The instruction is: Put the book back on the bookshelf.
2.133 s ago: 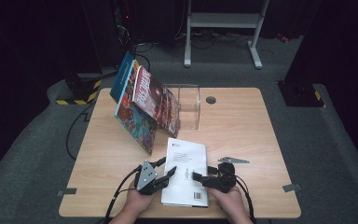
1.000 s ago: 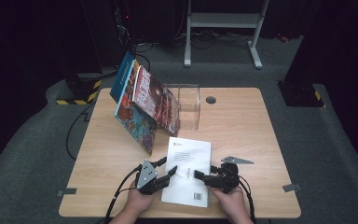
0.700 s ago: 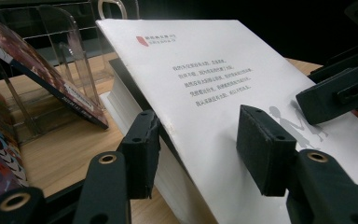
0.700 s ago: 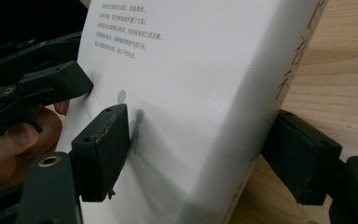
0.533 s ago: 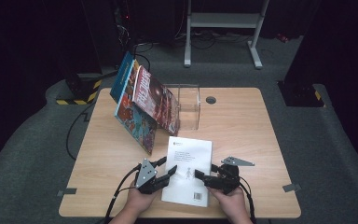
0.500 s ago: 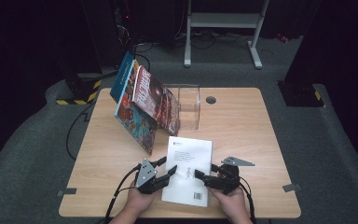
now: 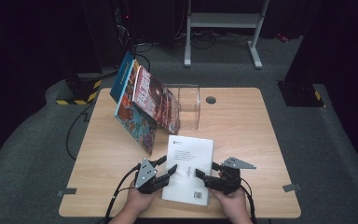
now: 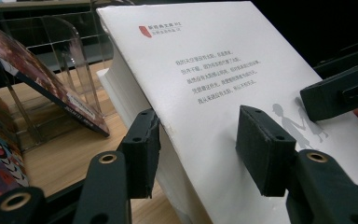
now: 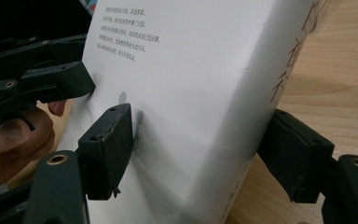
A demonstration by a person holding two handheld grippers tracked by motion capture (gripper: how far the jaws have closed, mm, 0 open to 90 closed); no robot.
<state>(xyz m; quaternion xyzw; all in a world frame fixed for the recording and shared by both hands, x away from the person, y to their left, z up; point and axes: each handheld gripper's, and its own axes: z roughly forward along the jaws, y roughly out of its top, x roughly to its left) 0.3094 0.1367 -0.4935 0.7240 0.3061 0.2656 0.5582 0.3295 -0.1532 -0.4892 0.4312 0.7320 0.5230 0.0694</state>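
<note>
The wooden surface [image 7: 242,126] carried a clear rack [image 7: 189,105] of leaning colourful books [image 7: 144,105], and nearer the person lay the white book [image 7: 189,163]. The left gripper [image 7: 162,169] clamped its fingers [image 8: 142,156] on the book's left edge, half open. The right gripper [image 7: 206,175], fingers [image 9: 109,147] just closing, pinched the spine side.

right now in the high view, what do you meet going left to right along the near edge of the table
left gripper → white book → right gripper
</note>
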